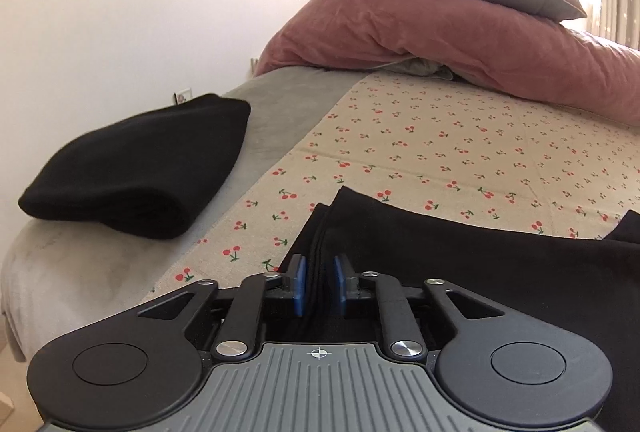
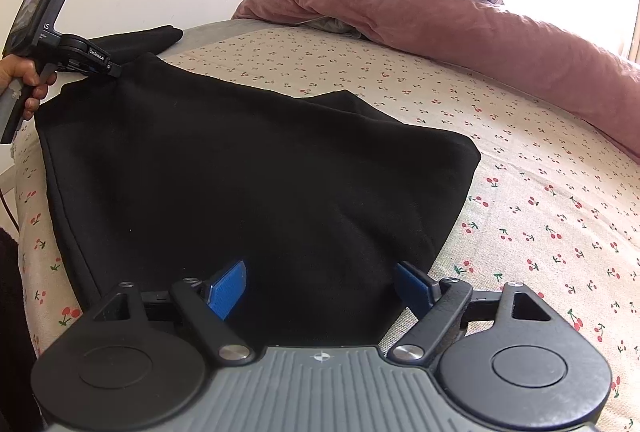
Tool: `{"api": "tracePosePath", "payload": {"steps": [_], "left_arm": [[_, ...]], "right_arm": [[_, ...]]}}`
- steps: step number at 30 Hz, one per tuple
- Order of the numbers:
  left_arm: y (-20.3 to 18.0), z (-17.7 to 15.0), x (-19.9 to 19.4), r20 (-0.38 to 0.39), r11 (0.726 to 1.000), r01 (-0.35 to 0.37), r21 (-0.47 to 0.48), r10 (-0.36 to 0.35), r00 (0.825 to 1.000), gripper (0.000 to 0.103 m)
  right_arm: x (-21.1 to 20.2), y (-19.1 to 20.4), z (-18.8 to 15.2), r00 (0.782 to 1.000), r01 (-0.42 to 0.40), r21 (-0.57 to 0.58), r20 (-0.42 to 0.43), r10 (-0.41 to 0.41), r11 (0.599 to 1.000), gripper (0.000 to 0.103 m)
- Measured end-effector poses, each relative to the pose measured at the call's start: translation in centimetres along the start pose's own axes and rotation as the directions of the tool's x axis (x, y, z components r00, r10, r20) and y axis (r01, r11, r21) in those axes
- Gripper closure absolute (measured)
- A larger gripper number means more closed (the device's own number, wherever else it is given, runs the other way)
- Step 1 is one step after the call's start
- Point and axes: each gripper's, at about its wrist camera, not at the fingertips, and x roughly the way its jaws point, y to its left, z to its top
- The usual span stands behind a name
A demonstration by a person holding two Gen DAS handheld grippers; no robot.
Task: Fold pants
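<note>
We see the black pants [image 2: 248, 168] lying folded on the cherry-print sheet [image 2: 540, 200]. Our left gripper [image 1: 319, 284] is clamped on a bunched edge of the pants. Our right gripper [image 2: 320, 288] is spread wide over the near edge, grasping nothing.

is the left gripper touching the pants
Touching. The left wrist view shows the left gripper with its blue pads closed on layered edges of the black pants.
</note>
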Motion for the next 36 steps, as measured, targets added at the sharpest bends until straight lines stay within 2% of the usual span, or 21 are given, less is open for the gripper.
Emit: {"api": "tracePosePath", "payload": {"steps": [1,2,3,5,6,7,9,11,12,13,15,16,18,19,21,24,28,29,30,33,36], "left_arm": [[-0.6,0.0,-0.8,0.02,1.0,0.016,0.015,-0.016,1.0,0.052],[-1.2,-0.1,-1.6,0.044,0.999,0.038,0.025,-0.039,0.998,0.043],[-1.9,-0.3,-2.4,0.066,0.997,0.064,0.043,-0.066,0.996,0.038],[-3.8,-0.8,-3.8,0.085,0.987,0.132,0.088,-0.14,0.987,0.037],[-4.9,-1.2,-4.5,0.094,0.977,0.181,0.112,-0.192,0.977,0.033],[-6.3,-1.9,-5.2,0.101,0.953,0.264,0.147,-0.28,0.955,0.03],[-9.0,-3.4,-6.1,0.065,0.866,0.444,0.229,-0.469,0.881,0.029],[-11.6,-5.3,-6.7,-0.015,0.745,0.597,0.298,-0.621,0.783,0.029],[-12.5,-6.0,-6.9,-0.049,0.698,0.64,0.322,-0.663,0.747,0.029],[-13.2,-6.7,-7.0,-0.079,0.659,0.669,0.343,-0.69,0.72,0.029],[-14.0,-8.1,-6.7,-0.154,0.585,0.715,0.383,-0.723,0.674,0.029],[-14.0,-8.8,-6.7,-0.174,0.561,0.723,0.404,-0.728,0.663,0.029],[-13.8,-10.1,-6.9,-0.19,0.524,0.715,0.462,-0.729,0.657,0.026],[-13.5,-10.6,-7.1,-0.19,0.5,0.708,0.499,-0.734,0.652,0.025],[-12.7,-11.2,-7.3,-0.19,0.472,0.71,0.523,-0.747,0.637,0.025],[-11.4,-10.6,-7.6,-0.226,0.448,0.738,0.505,-0.756,0.614,0.025],[-10.9,-10.0,-8.8,-0.217,0.437,0.728,0.528,-0.76,0.613,0.024],[-11.2,-10.0,-9.2,-0.204,0.431,0.729,0.532,-0.77,0.604,0.024],[-11.6,-10.1,-9.6,-0.201,0.423,0.734,0.531,-0.779,0.594,0.024],[-13.7,-11.0,-10.9,-0.207,0.374,0.743,0.555,-0.803,0.559,0.023],[-15.9,-12.3,-12.0,-0.221,0.329,0.73,0.599,-0.809,0.545,0.023]], "right_arm": [[-0.1,0.0,0.1,1.0,-0.001,0.0,0.005,0.001,1.0,0.021],[-0.2,0.0,0.2,1.0,-0.005,0.002,0.014,0.005,1.0,0.021],[-0.4,0.0,0.3,1.0,-0.008,0.004,0.021,0.008,1.0,0.022],[-0.5,0.1,0.4,0.999,-0.014,0.008,0.034,0.014,1.0,0.022],[-0.6,0.2,0.4,0.999,-0.022,0.008,0.04,0.022,1.0,0.021],[-0.7,0.4,0.4,0.998,-0.033,0.007,0.045,0.032,0.999,0.022],[-0.8,0.7,0.2,0.996,-0.077,-0.007,0.05,0.077,0.997,0.022],[-0.9,0.8,-0.2,0.99,-0.127,-0.026,0.051,0.128,0.992,0.022],[-1.0,0.9,-0.5,0.989,-0.143,-0.037,0.044,0.144,0.989,0.022],[-1.0,1.0,-0.8,0.988,-0.149,-0.05,0.037,0.151,0.988,0.022],[-1.2,1.2,-1.5,0.989,-0.145,-0.085,0.023,0.147,0.986,0.022],[-1.3,1.2,-1.9,0.99,-0.137,-0.105,0.016,0.14,0.985,0.021],[-2.0,1.0,-3.1,0.991,-0.128,-0.131,0.027,0.133,0.983,0.019],[-2.4,0.6,-3.6,0.989,-0.136,-0.125,0.033,0.141,0.983,0.018],[-3.3,-0.3,-4.3,0.989,-0.146,-0.089,0.023,0.149,0.985,0.017],[-4.4,-2.1,-5.2,0.986,-0.167,-0.018,0.025,0.167,0.986,0.017],[-5.5,-3.8,-5.4,0.982,-0.189,0.075,0.016,0.189,0.979,0.019],[-5.6,-4.1,-5.3,0.98,-0.198,0.114,0.007,0.198,0.974,0.019],[-5.8,-4.6,-5.3,0.976,-0.212,0.161,-0.004,0.216,0.964,0.019],[-5.9,-6.0,-5.2,0.955,-0.285,0.296,0.002,0.298,0.912,0.021],[-5.1,-7.3,-5.3,0.914,-0.368,0.451,0.016,0.405,0.813,0.027]]}}
